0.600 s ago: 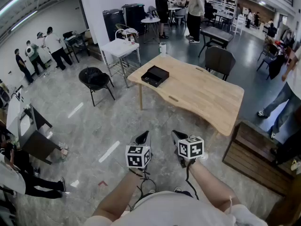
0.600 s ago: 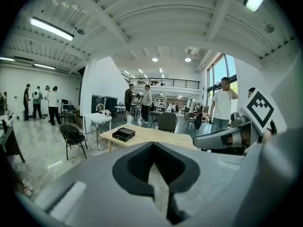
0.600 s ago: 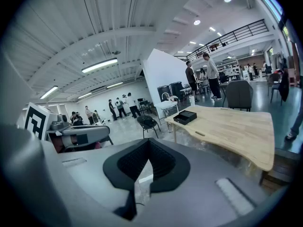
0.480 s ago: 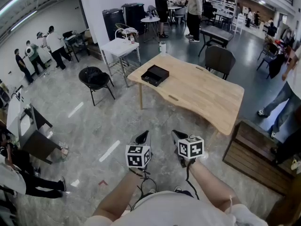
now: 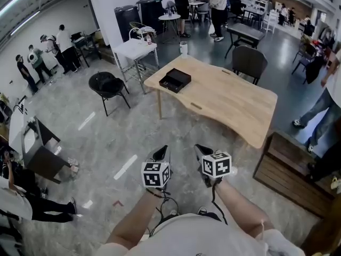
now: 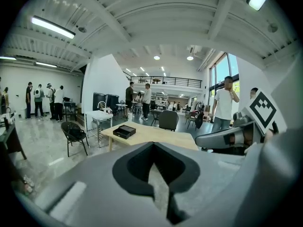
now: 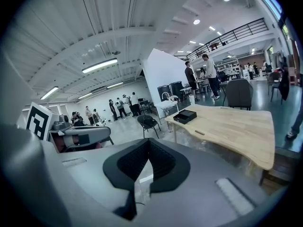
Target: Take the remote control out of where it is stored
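Standing well apart from both tongs, the large pale wooden worktop lies ahead and a little to the right. A flat black rectangular box sits by its far left corner, its long side seemingly following the adjoining edge. No remote control shows; it is probably inside that box. The left tongs and right tongs are both pressed together on nothing, side by side, with the left marginally nearer the box.
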Tool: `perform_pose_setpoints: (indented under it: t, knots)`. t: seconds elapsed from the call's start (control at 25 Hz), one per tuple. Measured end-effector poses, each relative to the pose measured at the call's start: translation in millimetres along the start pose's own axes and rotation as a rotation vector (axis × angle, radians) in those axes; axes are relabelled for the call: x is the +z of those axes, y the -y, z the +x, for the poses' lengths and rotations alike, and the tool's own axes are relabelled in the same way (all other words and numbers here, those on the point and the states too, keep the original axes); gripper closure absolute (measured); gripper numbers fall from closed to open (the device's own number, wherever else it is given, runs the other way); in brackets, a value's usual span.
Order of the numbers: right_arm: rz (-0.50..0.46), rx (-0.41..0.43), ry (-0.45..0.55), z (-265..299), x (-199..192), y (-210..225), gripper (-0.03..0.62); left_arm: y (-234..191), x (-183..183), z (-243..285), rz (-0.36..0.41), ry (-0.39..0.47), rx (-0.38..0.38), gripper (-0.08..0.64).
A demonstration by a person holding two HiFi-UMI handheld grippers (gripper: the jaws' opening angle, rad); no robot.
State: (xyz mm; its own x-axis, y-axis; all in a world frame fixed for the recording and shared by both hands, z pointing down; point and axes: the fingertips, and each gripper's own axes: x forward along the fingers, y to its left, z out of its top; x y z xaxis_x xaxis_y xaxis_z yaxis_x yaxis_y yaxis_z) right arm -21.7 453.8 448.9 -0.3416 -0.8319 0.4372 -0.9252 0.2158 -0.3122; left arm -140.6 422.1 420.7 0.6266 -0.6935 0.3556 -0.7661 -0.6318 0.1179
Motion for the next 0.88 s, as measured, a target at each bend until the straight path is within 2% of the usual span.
perform_pose_setpoints:
  t: [0.24,0.48,0.68,0.88]
  knots:
    - [0.016,0.004,-0.004,-6.6,-3.4,14.2,0.565,5.3,-7.0,3.5,-0.027,-0.011,0.014,0.558]
    - [0.043,0.007,-0.043,-13.7,-24.7,44.9,0.565,20.8,-33.6,16.5,-0.054,-0.064,0.036,0.558]
    - [0.054,0.016,-0.020,-11.5,-16.1,80.3,0.565,29.6,-23.5,40.1,-0.042,-0.034,0.067,0.558]
    - [0.073,0.045,-0.067,-8.1,-30.0,93.9,0.565,35.3,-35.2,42.1,-0.068,-0.056,0.108,0.558]
